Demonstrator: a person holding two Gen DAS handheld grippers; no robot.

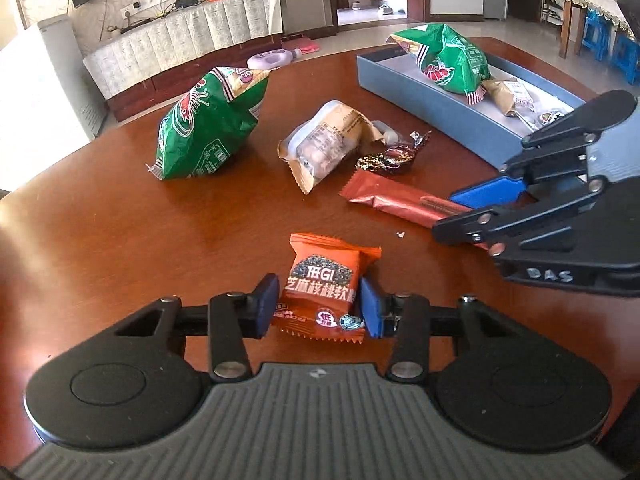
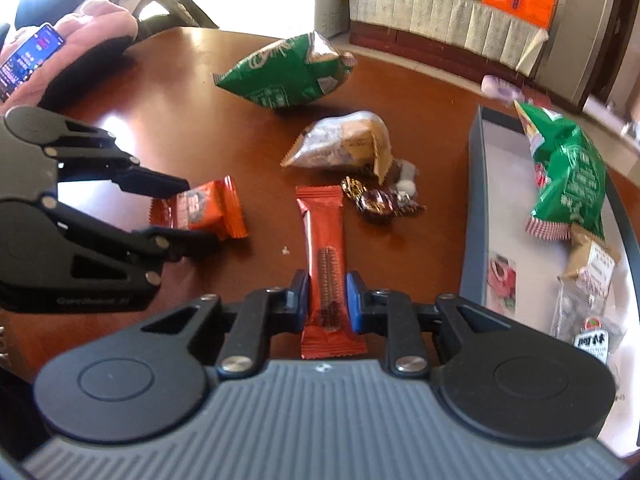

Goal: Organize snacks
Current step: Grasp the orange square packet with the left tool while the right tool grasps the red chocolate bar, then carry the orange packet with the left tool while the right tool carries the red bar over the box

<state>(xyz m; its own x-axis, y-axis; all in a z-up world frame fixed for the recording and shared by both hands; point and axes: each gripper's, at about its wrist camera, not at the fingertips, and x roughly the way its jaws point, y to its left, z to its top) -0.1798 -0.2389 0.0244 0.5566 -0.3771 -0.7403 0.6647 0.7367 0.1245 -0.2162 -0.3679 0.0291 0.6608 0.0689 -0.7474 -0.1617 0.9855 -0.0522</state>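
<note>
Right claw [image 2: 327, 300] clamps the red-brown foil bar [image 2: 324, 256] across its long axis; blue shallow box [image 2: 474, 216] lies rightward; left claw [image 1: 318, 306] grips the orange square packet [image 1: 320, 288].

Round wooden table [image 1: 120, 240] bearing a green bag [image 1: 208, 124], a tan packet [image 1: 324, 140], foil candies [image 1: 390, 158], a red bar [image 1: 404, 200], an orange packet [image 1: 324, 284] and, at its far right, a blue tray [image 1: 420, 96]; a small crumb [image 1: 399, 234] lies near the bar.
</note>
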